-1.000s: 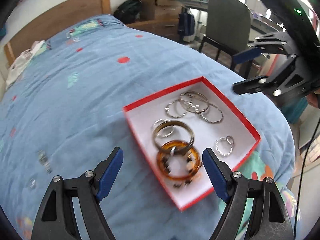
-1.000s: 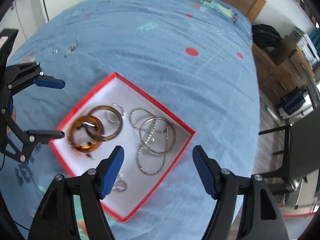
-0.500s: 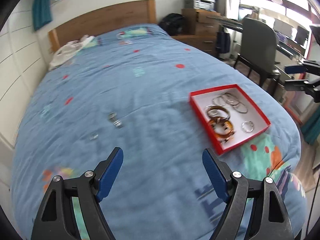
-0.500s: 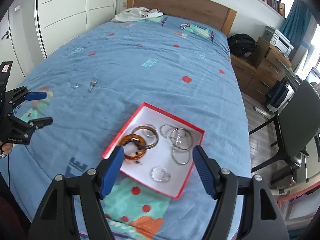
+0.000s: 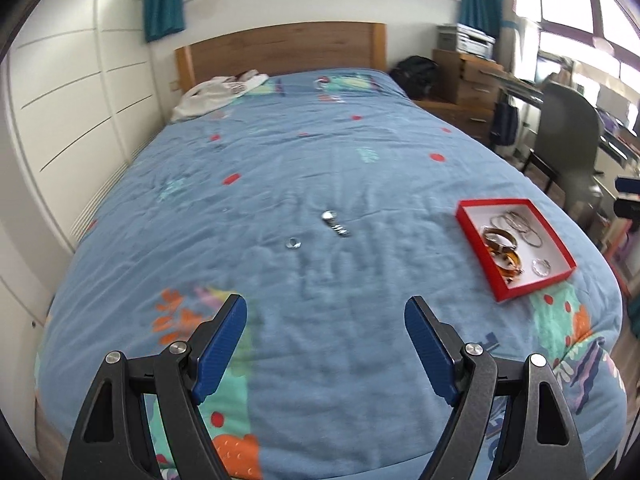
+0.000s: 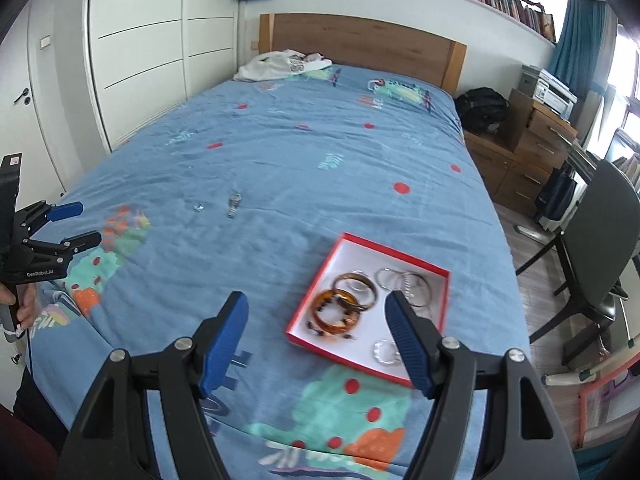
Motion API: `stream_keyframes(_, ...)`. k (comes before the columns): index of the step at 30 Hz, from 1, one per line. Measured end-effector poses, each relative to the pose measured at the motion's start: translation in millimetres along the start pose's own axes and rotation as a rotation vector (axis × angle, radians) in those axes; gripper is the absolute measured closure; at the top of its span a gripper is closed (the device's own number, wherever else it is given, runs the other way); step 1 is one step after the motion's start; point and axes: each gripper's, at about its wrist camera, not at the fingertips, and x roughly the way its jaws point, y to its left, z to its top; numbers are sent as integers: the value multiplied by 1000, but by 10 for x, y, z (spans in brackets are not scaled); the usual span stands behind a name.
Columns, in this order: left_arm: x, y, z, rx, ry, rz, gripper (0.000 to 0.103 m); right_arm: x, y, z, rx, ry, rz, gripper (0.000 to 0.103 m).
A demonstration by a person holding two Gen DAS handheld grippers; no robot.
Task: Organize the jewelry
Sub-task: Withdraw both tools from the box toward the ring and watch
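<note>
The left tongs point(image 5: 326, 332) hung released above the near end of the bed point(image 5: 360, 168), their blue pads wide apart with nothing between them. The right tongs point(image 6: 316, 328) were likewise released and held nothing, poised over the near right part of the blue cover.

A red box point(image 6: 404, 258) with a white inside lay on the bed near its right edge, close to the foot. In it an amber bangle point(image 6: 334, 314) lay at the near left, overlapped by a brown bangle point(image 6: 355, 285) just beyond it. A cluster of thin silver hoops point(image 6: 406, 283) sat to the right of those, and a small silver ring pair point(image 6: 386, 352) lay alone toward the near corner.

Two pieces lay loose on the cover, well apart from the box, toward the middle of the bed: a small ring point(image 5: 293, 243) and, just beside it on the far right, a silver watch-like piece point(image 5: 335, 224), too small to make out fully.

A white garment point(image 6: 282, 65) lay crumpled at the far end by the wooden headboard point(image 6: 360, 46). A dark chair point(image 6: 592, 240) stood on the floor to the right of the bed
</note>
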Motion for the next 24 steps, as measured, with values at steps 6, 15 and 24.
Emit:
stream_keyframes(6,62,164,-69,-19,-7,49,23,154,304,21,11,-18,29,33)
stream_keyframes(15,342,336,-76,-54,14,46,23,509,536,62,58,-17,51,33)
stream_keyframes(24,843,377,-55,-67,73,40,23,1071,654,85,67,39,94,33)
